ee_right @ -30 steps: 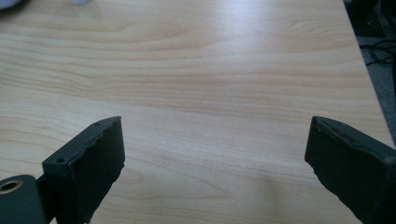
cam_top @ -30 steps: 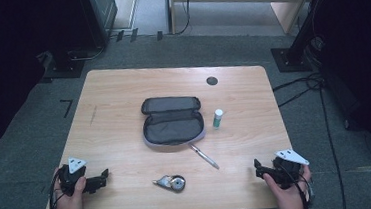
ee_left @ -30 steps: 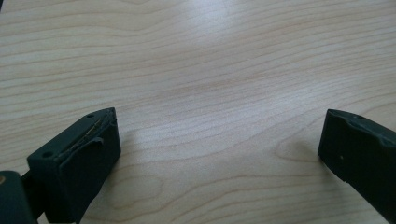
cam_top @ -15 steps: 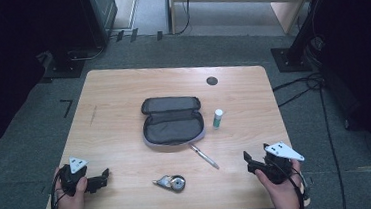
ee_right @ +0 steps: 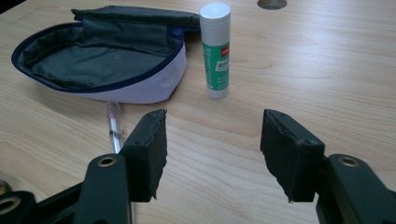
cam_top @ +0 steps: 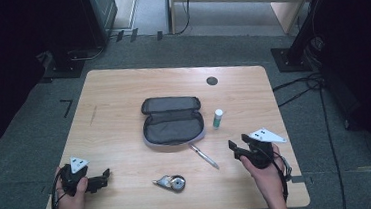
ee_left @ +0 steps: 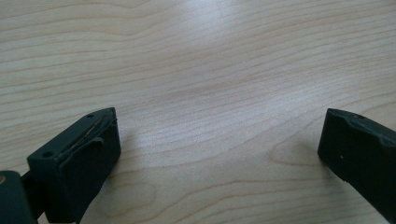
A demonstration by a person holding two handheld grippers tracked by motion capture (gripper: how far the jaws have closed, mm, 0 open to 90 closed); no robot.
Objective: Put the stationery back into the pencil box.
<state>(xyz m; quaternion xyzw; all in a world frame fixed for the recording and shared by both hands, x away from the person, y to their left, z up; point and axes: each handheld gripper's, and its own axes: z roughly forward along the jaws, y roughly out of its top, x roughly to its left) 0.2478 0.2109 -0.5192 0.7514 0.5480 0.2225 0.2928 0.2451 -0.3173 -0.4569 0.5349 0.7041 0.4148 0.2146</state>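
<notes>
1. An open dark pencil case [cam_top: 172,121] lies at the middle of the wooden worktop [cam_top: 117,95], its lid folded back toward the far edge
2. A glue stick [cam_top: 217,118] with a green label stands upright just beside the case's right end
3. A pen [cam_top: 203,155] lies slantwise near the case's front rim, and a small tape measure [cam_top: 172,182] lies nearer the front edge
4. The left gripper [cam_top: 104,177] rests at the front left corner, jaws wide apart over bare wood, holding nothing
5. The right gripper [cam_top: 233,148] is at the front right, jaws spread and empty, facing the glue stick with the pen tip beside its left jaw
</notes>
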